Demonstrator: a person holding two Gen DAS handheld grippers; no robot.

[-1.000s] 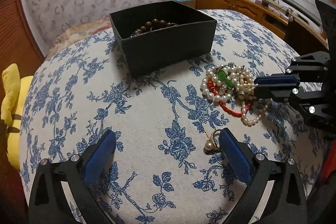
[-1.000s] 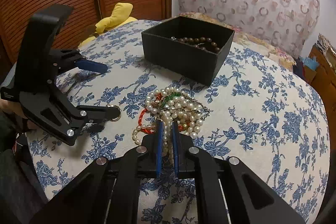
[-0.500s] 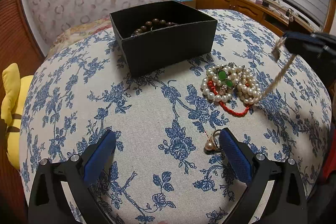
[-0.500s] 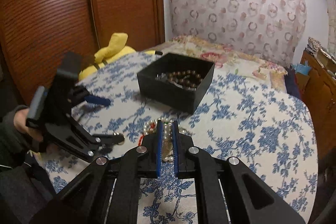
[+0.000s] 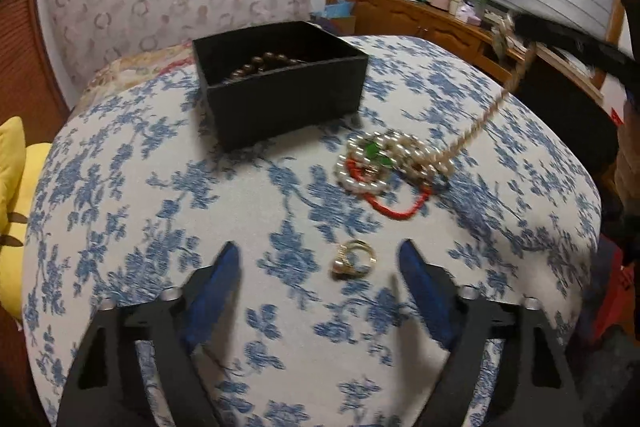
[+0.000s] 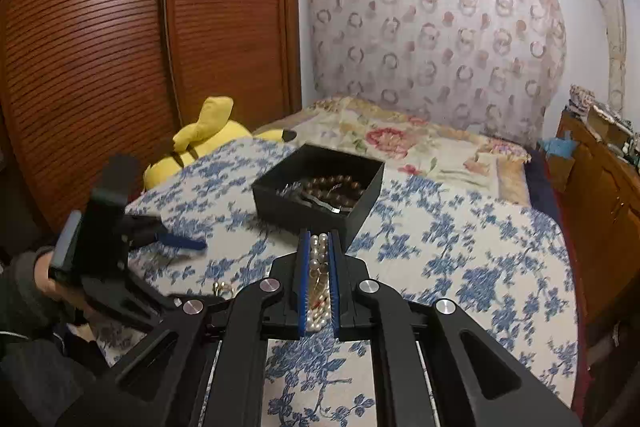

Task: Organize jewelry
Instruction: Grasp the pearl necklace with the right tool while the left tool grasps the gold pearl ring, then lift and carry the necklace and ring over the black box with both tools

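A black open box (image 5: pixel 280 83) with brown beads inside sits on the blue-flowered cloth; it also shows in the right wrist view (image 6: pixel 320 187). A tangle of pearl, green and red jewelry (image 5: pixel 384 167) lies right of the box. My right gripper (image 6: pixel 319 247) is shut on a pearl necklace (image 6: pixel 318 255) and is raised; the strand (image 5: pixel 480 119) stretches taut from the pile up to it. My left gripper (image 5: pixel 320 267) is open and low over the cloth, with a gold pearl ring (image 5: pixel 354 261) between its fingers.
A yellow plush toy (image 6: pixel 200 143) lies at the cloth's left edge. A wooden wardrobe (image 6: pixel 120 47) stands left, a wooden dresser (image 5: pixel 440 23) with clutter right, and a curtain (image 6: pixel 440 47) behind the bed.
My right gripper has lifted up and back with the pearl necklace, pulling the strand out of the pile. My left gripper has shifted so the ring lies between its fingers.
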